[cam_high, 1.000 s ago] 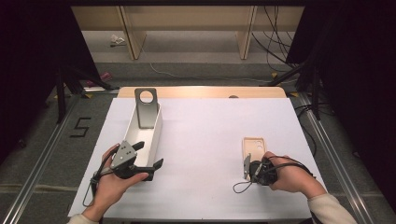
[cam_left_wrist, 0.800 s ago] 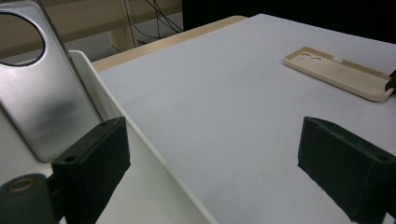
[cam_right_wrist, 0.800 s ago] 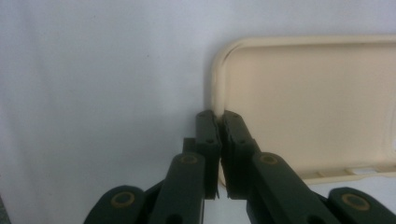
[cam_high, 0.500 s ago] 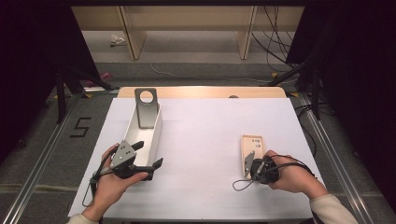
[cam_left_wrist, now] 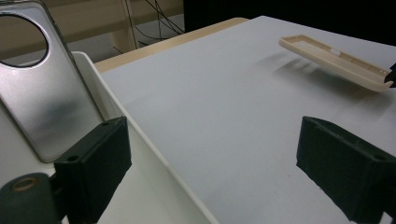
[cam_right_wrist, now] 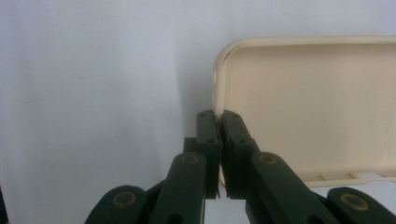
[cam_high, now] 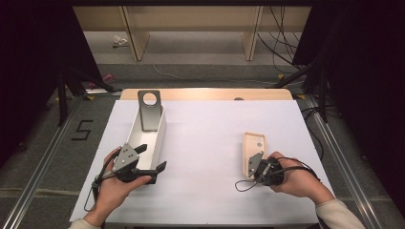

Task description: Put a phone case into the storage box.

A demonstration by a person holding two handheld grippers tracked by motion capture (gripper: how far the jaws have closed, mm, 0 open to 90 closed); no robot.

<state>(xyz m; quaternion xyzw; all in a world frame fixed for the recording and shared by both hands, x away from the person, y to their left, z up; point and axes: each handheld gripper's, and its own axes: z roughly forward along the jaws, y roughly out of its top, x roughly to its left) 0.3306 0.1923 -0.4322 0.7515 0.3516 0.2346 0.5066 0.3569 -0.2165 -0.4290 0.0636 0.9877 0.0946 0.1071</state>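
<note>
High view: right gripper [cam_high: 256,162] at near right of white table [cam_high: 205,143], jaws clenched on near rim of beige phone case [cam_high: 253,150], case tilted with far end raised off the surface, as seen in left gripper view [cam_left_wrist: 334,60]. Right gripper view: jaws pinched together on thin wall of case [cam_right_wrist: 308,107], open hollow side facing camera. Left gripper [cam_high: 148,160] at near left, jaws spread wide and released, straddling right wall of white tray [cam_high: 160,136]; silver phone back plate [cam_high: 150,109] propped upright at tray's far end.
</note>
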